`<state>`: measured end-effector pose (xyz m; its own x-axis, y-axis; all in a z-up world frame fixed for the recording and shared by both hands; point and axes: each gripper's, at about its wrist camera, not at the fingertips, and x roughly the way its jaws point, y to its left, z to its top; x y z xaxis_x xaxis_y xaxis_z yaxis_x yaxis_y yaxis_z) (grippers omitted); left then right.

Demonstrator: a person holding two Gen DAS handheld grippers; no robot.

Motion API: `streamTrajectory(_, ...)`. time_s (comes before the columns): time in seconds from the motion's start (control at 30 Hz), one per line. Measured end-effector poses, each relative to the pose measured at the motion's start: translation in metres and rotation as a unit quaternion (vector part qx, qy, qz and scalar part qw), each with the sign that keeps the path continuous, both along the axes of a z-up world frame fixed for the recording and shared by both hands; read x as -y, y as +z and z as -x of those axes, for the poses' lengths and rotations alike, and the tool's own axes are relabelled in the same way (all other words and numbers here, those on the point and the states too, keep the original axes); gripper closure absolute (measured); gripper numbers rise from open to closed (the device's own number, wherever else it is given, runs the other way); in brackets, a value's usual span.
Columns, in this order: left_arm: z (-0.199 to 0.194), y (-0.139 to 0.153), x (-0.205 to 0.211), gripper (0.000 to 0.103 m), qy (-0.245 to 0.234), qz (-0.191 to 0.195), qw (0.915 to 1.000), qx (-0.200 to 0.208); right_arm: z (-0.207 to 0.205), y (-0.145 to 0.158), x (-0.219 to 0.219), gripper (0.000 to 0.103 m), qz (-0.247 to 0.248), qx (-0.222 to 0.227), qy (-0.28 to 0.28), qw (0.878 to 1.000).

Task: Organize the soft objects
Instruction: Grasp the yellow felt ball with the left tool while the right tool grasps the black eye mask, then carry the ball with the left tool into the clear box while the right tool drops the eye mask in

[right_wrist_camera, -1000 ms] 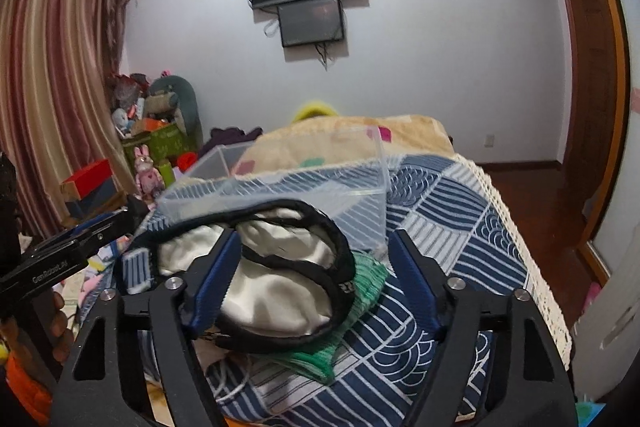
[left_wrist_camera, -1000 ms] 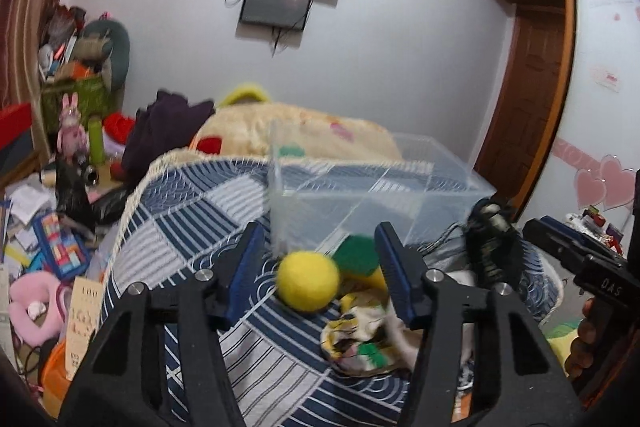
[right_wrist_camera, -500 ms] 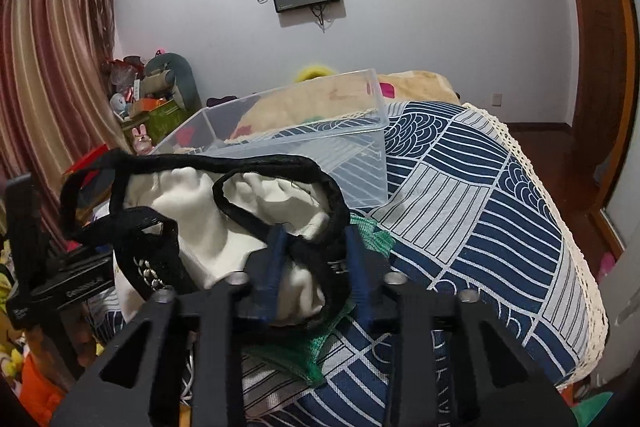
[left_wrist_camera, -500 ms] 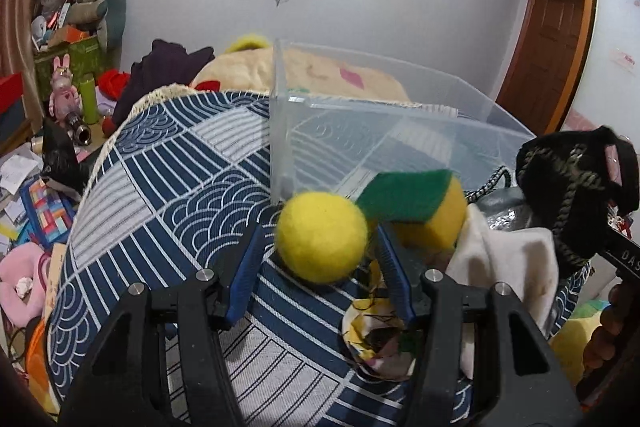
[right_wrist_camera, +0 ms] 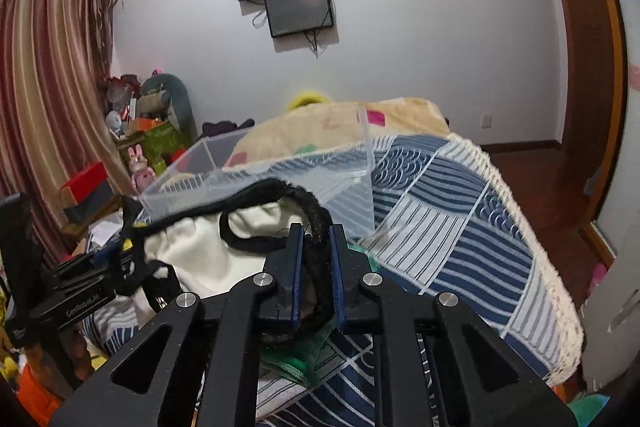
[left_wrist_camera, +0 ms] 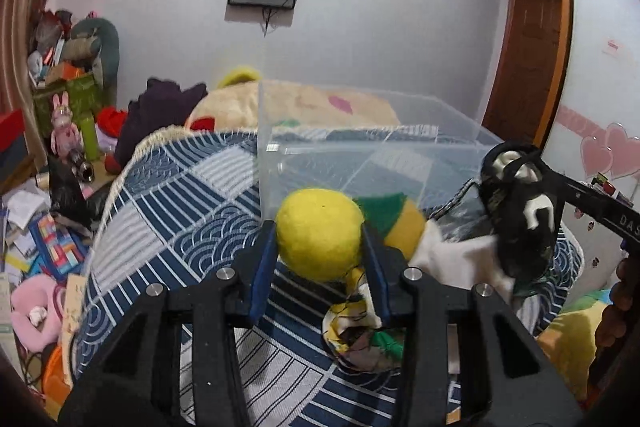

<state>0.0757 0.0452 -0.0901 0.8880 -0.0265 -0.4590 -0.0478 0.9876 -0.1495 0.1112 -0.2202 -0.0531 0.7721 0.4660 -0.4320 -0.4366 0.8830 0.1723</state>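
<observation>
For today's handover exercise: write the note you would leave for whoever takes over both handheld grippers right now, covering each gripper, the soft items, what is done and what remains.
Left gripper: shut on the round yellow felt ball, just in front of the clear plastic bin.
Right gripper: shut on the black braided strap of the cream fabric bag, lifted beside the bin.
On the blue patterned quilt: a yellow sponge with a green pad, a patterned yellow cloth, a green mesh cloth.
Done: both items gripped; nothing visible in the bin.
Left: drop both in, then collect the rest.
</observation>
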Motion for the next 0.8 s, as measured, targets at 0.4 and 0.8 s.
streamTrajectory(0.4,0.005,0.034,-0.006,0.062,-0.012,0.011,0.9993,0.032,0.0,0.046,-0.003,0.093,0.005,0.07,-0.009,0.997)
streamTrajectory(0.8,-0.024,0.067,-0.02,0.062,-0.021,0.003,0.9989,0.042,-0.029,0.088,-0.031,0.093,0.016,0.131,-0.01,0.991)
